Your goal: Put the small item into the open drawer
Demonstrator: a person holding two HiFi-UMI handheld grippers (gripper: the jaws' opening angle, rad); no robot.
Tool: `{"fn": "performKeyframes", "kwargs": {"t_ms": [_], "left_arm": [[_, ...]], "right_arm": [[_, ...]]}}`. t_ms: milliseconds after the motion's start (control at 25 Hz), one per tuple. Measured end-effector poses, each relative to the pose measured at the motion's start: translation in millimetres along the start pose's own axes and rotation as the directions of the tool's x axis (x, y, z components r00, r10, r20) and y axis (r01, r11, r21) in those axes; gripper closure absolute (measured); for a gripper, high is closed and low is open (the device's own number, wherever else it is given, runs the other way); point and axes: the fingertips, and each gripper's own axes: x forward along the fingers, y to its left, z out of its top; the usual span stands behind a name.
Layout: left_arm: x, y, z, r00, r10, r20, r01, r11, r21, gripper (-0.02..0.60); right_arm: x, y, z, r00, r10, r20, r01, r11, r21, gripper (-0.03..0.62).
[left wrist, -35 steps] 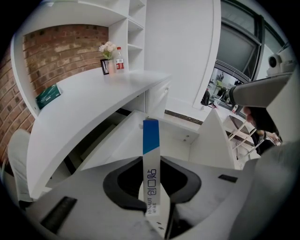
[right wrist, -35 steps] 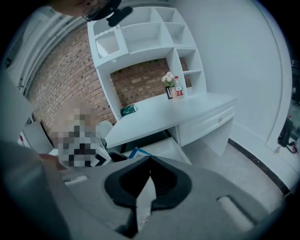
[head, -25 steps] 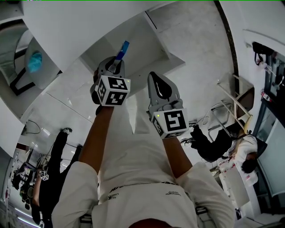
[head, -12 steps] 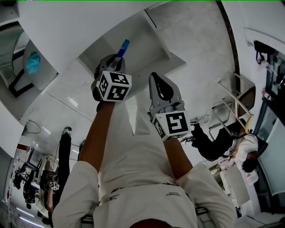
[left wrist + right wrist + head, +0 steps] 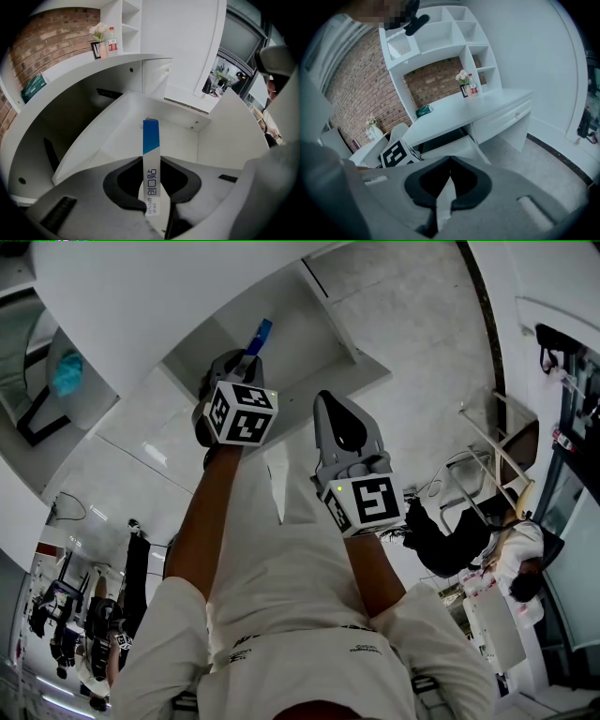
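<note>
- As the left tool (image 5: 151,163) hangs steeply nose-down over the drawer, there's the small item (image 5: 151,140) right in its grip: a slim white box with a blue end, clamped between the two jaws.
- The jaws press on both flat sides of the box, parted only as far as it is thick.
- The blue end pokes out well past the jaw tips, and the printed white part sits back in the dark hollow between them.
- From the head view, that blue tip (image 5: 260,335) sits over the white inside of the open drawer (image 5: 305,338), ahead of the left tool (image 5: 242,371).
- I cannot tell whether the box touches the drawer floor.
- The drawer (image 5: 187,140) stands pulled out from under the white table (image 5: 93,65), its back wall and side walls bare.
- Just beside, the right tool (image 5: 450,159) is closed tip to tip with nothing between its jaws.
- In the head view the right tool (image 5: 326,407) sits near the drawer's front corner, close alongside the left one but apart from it.
- The left tool's marker cube (image 5: 396,154) shows up in the right gripper view.
- On the table top (image 5: 454,112) stand a vase of flowers (image 5: 99,33) and a bottle (image 5: 112,44), against a brick wall (image 5: 42,42).
</note>
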Motion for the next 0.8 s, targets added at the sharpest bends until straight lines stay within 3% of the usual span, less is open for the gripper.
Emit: {"fn": "performKeyframes", "kwargs": {"t_ms": [800], "left_arm": [[20, -2, -1, 1.0, -0.003, -0.018, 0.003, 1.0, -0.001, 0.497]], "right_arm": [[5, 1, -4, 1.0, 0.019, -0.015, -0.019, 1.0, -0.011, 0.599]]}}
